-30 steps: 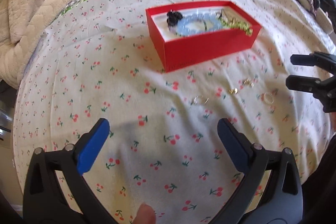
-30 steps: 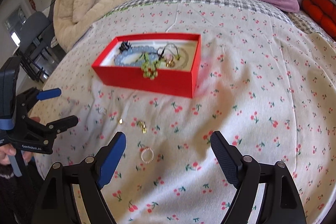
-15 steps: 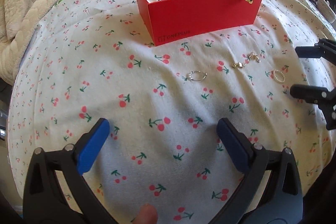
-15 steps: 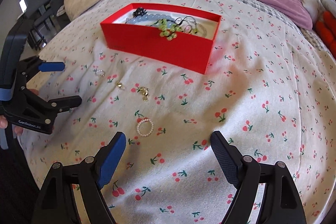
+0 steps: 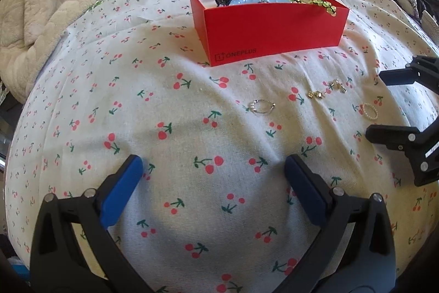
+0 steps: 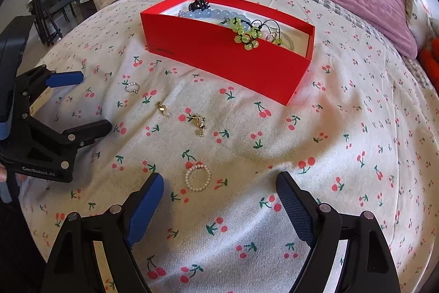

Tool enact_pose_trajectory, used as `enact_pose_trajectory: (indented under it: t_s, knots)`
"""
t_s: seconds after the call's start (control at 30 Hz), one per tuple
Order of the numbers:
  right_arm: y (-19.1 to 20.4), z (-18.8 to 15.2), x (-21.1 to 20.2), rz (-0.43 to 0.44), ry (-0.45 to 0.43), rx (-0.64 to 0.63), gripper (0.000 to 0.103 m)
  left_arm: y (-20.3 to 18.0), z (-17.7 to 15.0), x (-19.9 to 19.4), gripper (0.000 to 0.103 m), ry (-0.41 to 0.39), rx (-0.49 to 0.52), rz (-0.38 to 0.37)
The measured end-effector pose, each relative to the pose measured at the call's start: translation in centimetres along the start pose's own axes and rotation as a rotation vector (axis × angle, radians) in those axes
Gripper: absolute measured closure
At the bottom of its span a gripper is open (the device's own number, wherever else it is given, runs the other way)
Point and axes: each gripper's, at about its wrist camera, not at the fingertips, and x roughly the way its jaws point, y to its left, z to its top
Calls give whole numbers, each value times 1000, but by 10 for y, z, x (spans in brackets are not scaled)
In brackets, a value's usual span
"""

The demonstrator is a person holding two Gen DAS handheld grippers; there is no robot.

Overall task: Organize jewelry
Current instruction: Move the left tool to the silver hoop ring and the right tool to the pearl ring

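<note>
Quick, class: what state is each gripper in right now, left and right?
Left gripper: open, holding nothing.
Right gripper: open, holding nothing.

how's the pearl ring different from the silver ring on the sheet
The pearl ring is a loop of small white beads; the silver ring is a thin metal band. The pearl ring lies nearest the right hand-held gripper, the silver ring nearer the left hand-held gripper. Both lie loose on the sheet, outside the red box.
</note>
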Motion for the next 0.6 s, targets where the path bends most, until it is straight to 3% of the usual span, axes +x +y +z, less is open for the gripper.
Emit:
enact_pose_trajectory:
  t_s: [0.27, 0.6]
  knots:
    - [12, 1, -2, -22, -43, -49, 15, 1, 8, 2, 0, 10, 30, -33]
    - [17, -2, 2, 24, -51, -105, 15, -1, 14, 1, 0, -11, 80, -70]
